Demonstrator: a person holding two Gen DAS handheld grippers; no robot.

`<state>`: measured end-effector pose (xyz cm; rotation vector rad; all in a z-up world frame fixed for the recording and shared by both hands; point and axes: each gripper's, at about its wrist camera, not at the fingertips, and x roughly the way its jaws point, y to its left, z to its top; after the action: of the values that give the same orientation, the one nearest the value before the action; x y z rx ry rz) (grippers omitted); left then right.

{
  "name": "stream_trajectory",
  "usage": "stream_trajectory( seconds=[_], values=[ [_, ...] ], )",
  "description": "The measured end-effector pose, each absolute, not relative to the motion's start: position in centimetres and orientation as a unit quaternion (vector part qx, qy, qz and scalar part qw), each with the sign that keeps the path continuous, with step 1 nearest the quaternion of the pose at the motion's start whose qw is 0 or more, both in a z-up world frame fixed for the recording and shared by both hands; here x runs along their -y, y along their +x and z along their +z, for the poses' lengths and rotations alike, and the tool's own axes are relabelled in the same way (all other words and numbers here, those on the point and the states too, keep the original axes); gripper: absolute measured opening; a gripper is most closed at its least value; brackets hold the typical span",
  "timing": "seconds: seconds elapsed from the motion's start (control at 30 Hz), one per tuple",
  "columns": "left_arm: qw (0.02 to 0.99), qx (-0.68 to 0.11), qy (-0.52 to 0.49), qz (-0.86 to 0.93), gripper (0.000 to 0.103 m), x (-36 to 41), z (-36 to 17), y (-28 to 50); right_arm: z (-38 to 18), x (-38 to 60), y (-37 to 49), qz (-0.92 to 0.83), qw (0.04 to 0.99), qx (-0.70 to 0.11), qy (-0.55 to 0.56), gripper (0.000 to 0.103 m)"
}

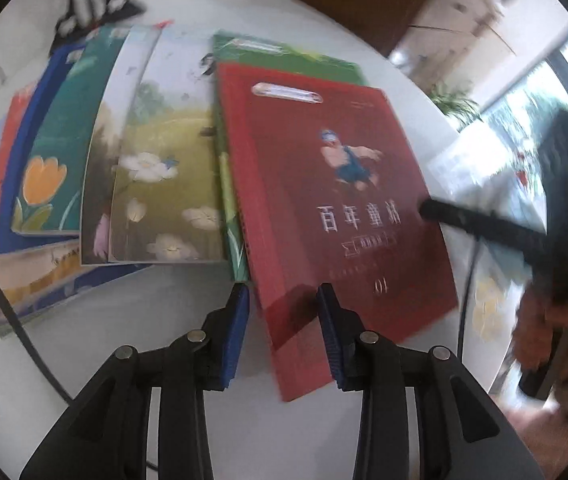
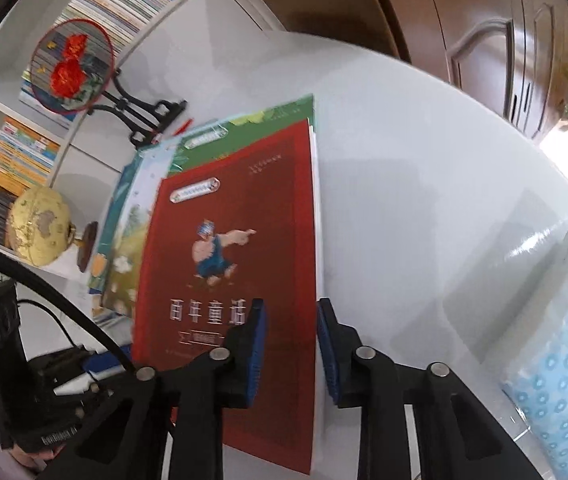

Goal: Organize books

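Two grippers bracket the red book [image 1: 323,200], topmost of the fanned books [image 1: 156,160] on the white table [image 1: 124,340]: the left gripper [image 1: 284,320] straddles its near-left corner and the right gripper [image 2: 291,320] its right edge, both jaws narrowly apart, unclamped, probably to square it.

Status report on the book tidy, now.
Left gripper straddles red book near edge, pads not pressing. Right gripper same at its right edge. Green book underneath. Nothing in the way.
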<state>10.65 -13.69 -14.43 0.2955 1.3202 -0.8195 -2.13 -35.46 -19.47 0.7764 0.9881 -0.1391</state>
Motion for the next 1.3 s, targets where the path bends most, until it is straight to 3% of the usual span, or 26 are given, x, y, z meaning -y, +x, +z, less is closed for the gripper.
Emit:
stream_trajectory(
  seconds=[0.47, 0.5, 0.6, 0.63, 0.8, 0.87, 0.97, 1.0, 1.03, 1.3],
  values=[
    [0.715, -0.591, 0.133, -0.348, 0.037, 14.2, -14.6, 9.9, -21.6, 35.8, -5.1, 0.006, 0.749, -0.47, 0.466, 0.027],
    [0.715, -0.591, 0.134, -0.347, 0.037, 14.4, -14.7, 9.8, -21.5, 35.7, -5.2, 0.008, 0.753, -0.468, 0.462, 0.029],
    [0.711, -0.596, 0.134, -0.349, 0.038, 14.6, -14.9, 9.7, -21.6, 35.6, -5.2, 0.034, 0.751, -0.449, 0.482, 0.055],
    [0.709, -0.598, 0.132, -0.349, 0.039, 14.6, -15.1, 9.5, -21.5, 35.4, -5.1, 0.038, 0.751, -0.447, 0.484, 0.059],
    [0.714, -0.602, 0.13, -0.333, 0.039, 13.5, -15.0, 9.1, -20.6, 33.7, -4.5, 0.053, 0.776, -0.461, 0.427, 0.06],
    [0.714, -0.602, 0.138, -0.33, 0.039, 12.7, -14.9, 8.5, -20.4, 33.8, -5.2, 0.078, 0.78, -0.43, 0.448, 0.052],
    [0.725, -0.59, 0.151, -0.322, 0.039, 11.9, -14.5, 7.3, -20.2, 34.0, -5.7, 0.095, 0.788, -0.404, 0.455, 0.028],
    [0.731, -0.581, 0.158, -0.321, 0.038, 11.7, -14.2, 6.9, -20.2, 33.8, -5.6, 0.09, 0.791, -0.41, 0.445, 0.012],
    [0.739, -0.571, 0.164, -0.319, 0.038, 11.4, -13.8, 6.4, -20.1, 33.4, -5.2, 0.079, 0.8, -0.421, 0.42, 0.007],
    [0.74, -0.576, 0.201, -0.284, 0.034, 11.3, -14.8, 6.3, -22.7, 32.6, -3.3, 0.056, 0.761, -0.467, 0.448, 0.008]
  ],
)
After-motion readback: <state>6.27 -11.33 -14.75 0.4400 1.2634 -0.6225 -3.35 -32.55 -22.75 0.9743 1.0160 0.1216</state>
